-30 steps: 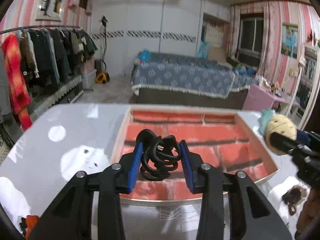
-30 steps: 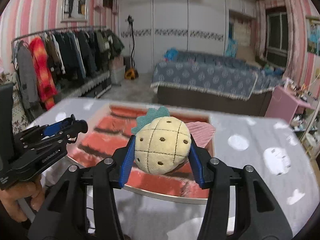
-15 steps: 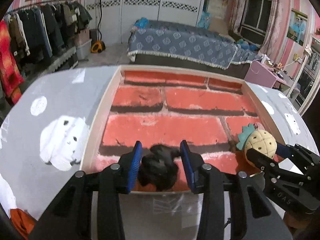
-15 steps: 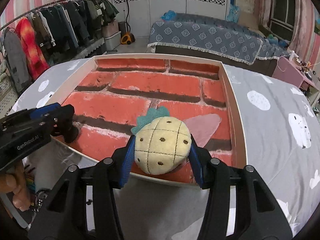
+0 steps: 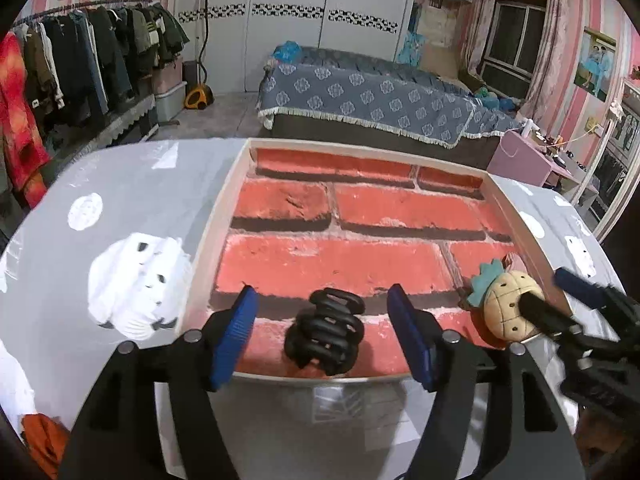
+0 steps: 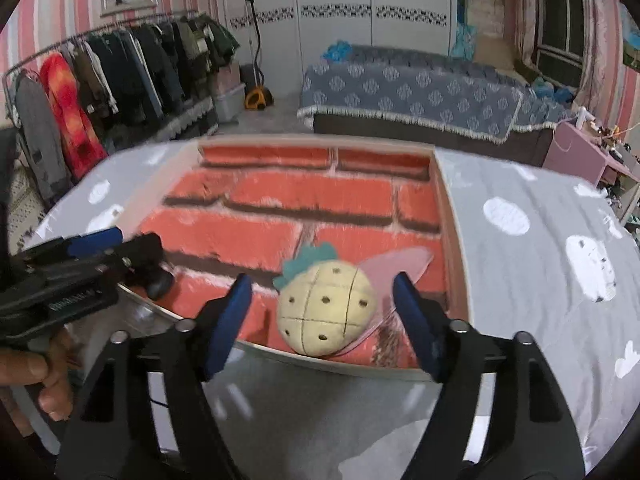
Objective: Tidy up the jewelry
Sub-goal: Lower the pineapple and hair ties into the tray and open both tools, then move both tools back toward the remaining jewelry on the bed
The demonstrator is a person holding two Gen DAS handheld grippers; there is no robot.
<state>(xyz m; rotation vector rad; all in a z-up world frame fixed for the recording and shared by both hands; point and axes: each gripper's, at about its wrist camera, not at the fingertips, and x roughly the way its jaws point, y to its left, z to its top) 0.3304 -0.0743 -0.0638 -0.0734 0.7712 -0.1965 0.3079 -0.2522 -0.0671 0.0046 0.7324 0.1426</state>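
Observation:
A shallow tray (image 5: 208, 236) with a red brick-pattern floor lies on the grey table. A black claw hair clip (image 5: 325, 332) lies in the tray near its front rim, between the fingers of my left gripper (image 5: 324, 336), which is open and not touching it. A plush pineapple hair clip (image 6: 326, 312) with a pink blade lies at the tray's front right corner, between the fingers of my open right gripper (image 6: 322, 324). The pineapple (image 5: 508, 304) and the right gripper (image 5: 560, 304) also show in the left wrist view. The left gripper (image 6: 116, 252) shows in the right wrist view.
The table wears a grey cloth with white sheep prints (image 5: 138, 288). An orange item (image 5: 44, 436) lies at the table's front left. Behind stand a bed (image 5: 372, 100), a clothes rack (image 5: 80, 60) and a pink cabinet (image 5: 528, 160).
Both grippers have opened. The black claw clip and the pineapple clip, held in the air before, now lie released in the tray.

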